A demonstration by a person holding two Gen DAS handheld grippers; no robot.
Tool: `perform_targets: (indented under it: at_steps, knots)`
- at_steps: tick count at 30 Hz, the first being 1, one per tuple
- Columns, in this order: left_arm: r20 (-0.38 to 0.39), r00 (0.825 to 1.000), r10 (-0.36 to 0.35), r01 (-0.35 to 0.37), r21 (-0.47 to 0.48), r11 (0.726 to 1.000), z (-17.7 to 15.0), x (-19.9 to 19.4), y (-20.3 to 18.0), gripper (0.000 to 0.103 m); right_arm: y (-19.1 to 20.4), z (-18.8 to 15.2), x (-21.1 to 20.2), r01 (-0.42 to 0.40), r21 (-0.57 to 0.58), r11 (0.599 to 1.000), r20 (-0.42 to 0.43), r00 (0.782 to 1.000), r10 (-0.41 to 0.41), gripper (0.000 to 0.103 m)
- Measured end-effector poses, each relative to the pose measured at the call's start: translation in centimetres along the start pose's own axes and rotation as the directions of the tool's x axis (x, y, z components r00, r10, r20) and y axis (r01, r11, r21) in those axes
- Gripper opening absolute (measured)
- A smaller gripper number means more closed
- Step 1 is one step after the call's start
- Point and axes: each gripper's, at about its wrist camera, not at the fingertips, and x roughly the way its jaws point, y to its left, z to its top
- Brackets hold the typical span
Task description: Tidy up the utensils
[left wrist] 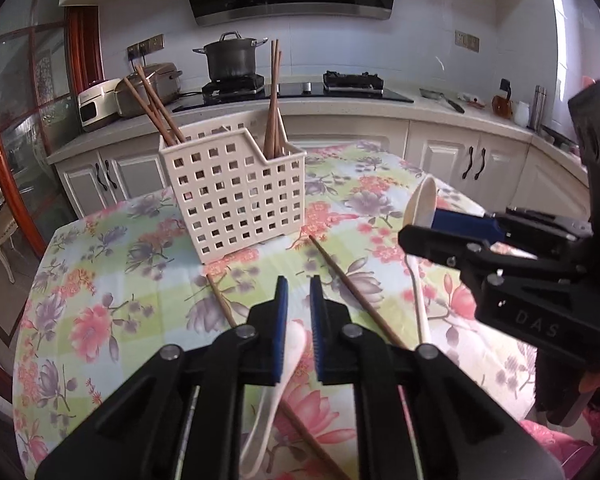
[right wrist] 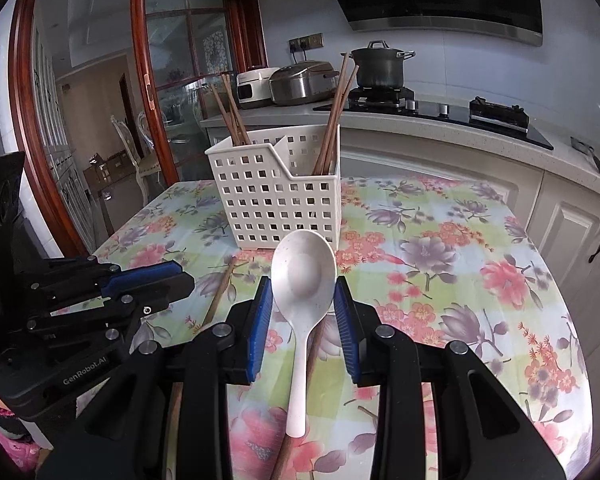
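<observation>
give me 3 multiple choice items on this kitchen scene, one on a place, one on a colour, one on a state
1. The perforated basket stands
a) on the stove
b) on the flowered tablecloth
c) on the floor

2. The spoon between the right gripper's pads is
a) white
b) red
c) black

3. The right gripper is
a) wide open over nothing
b) shut on a chopstick
c) shut on the spoon's bowl

Answers:
1 b, its base sits on the flowered cloth, with the stove far behind it.
2 a, both bowl and handle are white.
3 c, the blue pads press on both sides of the bowl while the handle hangs free.
</observation>
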Motion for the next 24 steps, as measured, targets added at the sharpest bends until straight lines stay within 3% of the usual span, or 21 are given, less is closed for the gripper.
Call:
perform_targets:
  at_steps: [4,5,6,8,10,13,17,20,24]
  knots:
    - [-0.051,0.999,-0.009,0.007,-0.028,1.0,-1.4,1.3,0.8,0.011,-0.2,-0.5,0.3,0.002,0.009,1.0,-0.015,1.0,-0.001,0.032]
    - [-0.057,0.998,0.005,-0.007,-0.032,0.999,-1.8,1.6,1.1,0.022,-0.2,-0.5,0.3,0.001,0.008,1.0,-0.016,1.0,-0.001,0.032]
    - [-0.059,0.998,0.022,-0.024,-0.03,0.999,-1.9,1.8,1.3,0.041,-0.2,-0.4,0.3,0.0,0.008,1.0,-0.015,1.0,0.0,0.032]
    - [-0.089,0.996,0.006,-0.008,-0.013,1.0,-2.1,2.5,1.4,0.058,-0.2,-0.5,0.3,-0.003,0.01,1.0,-0.011,1.0,0.003,0.032]
    - [-0.135,0.991,-0.015,0.018,0.022,1.0,-2.5,3.6,1.0,0.059,-0.1,-0.4,0.2,-0.006,0.01,1.0,-0.007,1.0,0.006,0.032]
    - [-0.203,0.979,0.018,0.003,0.105,0.995,-3.3,5.8,0.0,0.057,-0.1,-0.4,0.1,-0.007,0.011,1.0,-0.007,1.0,0.007,0.032]
    - [-0.259,0.966,0.005,0.025,0.111,0.994,-3.8,8.1,0.7,0.042,-0.3,-0.4,0.1,-0.004,0.015,1.0,-0.009,1.0,0.004,0.032]
    - [-0.283,0.958,-0.049,0.08,0.101,0.992,-3.6,8.4,1.3,0.036,-0.6,-0.4,0.2,-0.002,0.024,1.0,-0.011,1.0,0.002,0.032]
    - [-0.256,0.967,-0.013,0.052,0.144,0.988,-3.8,7.9,0.8,0.035,-0.8,-0.4,0.3,-0.001,0.029,1.0,-0.011,1.0,0.001,0.032]
